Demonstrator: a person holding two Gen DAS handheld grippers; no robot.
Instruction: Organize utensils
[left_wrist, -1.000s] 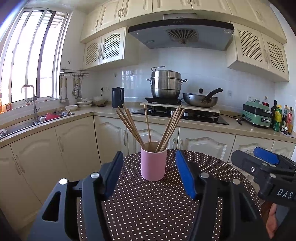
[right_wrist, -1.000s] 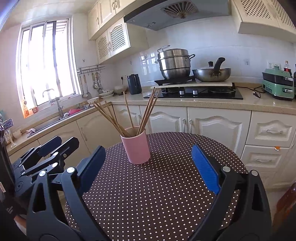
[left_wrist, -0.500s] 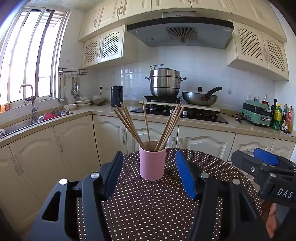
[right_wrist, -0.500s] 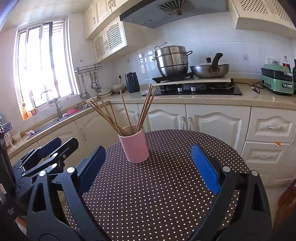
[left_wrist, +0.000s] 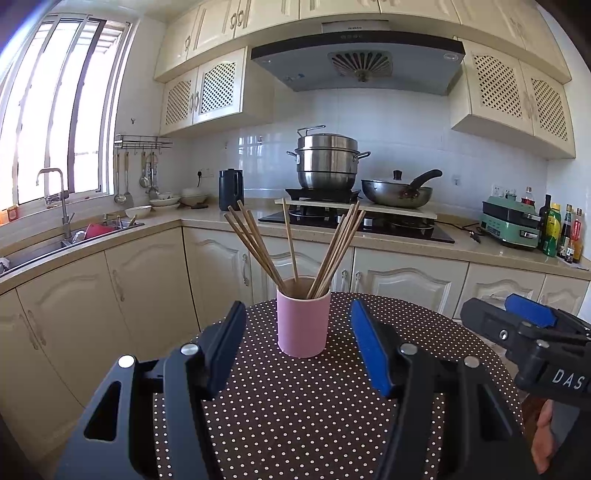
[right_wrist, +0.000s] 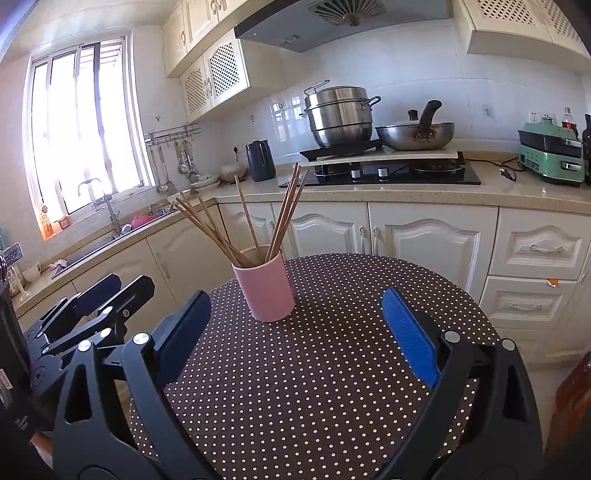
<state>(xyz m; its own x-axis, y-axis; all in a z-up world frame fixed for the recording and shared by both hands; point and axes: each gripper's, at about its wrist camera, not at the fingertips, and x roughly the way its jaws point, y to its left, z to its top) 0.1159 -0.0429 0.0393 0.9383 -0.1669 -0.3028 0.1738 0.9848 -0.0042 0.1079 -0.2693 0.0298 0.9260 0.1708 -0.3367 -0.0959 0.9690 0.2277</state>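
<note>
A pink cup (left_wrist: 303, 323) (right_wrist: 266, 288) stands upright on a round table covered in a brown white-dotted cloth (left_wrist: 295, 406) (right_wrist: 332, 369). Several wooden chopsticks (left_wrist: 325, 247) (right_wrist: 282, 218) lean out of it in a fan. My left gripper (left_wrist: 297, 325) is open, its blue-padded jaws a little nearer than the cup and wider than it, nothing between them. My right gripper (right_wrist: 295, 310) is open and empty too, to the right of the cup. Each gripper shows at the edge of the other's view.
Cream cabinets and a stone counter (left_wrist: 406, 243) run behind the table. On it are a hob with a steel steamer pot (left_wrist: 327, 166), a wok (left_wrist: 399, 192), a black kettle (left_wrist: 231, 189), a green appliance (left_wrist: 511, 225) and bottles. A sink (left_wrist: 55, 243) lies at the left under the window.
Both views have drifted slightly up, so the cup sits a touch lower in frame. Cup, chopsticks and both grippers' openings look the same.
</note>
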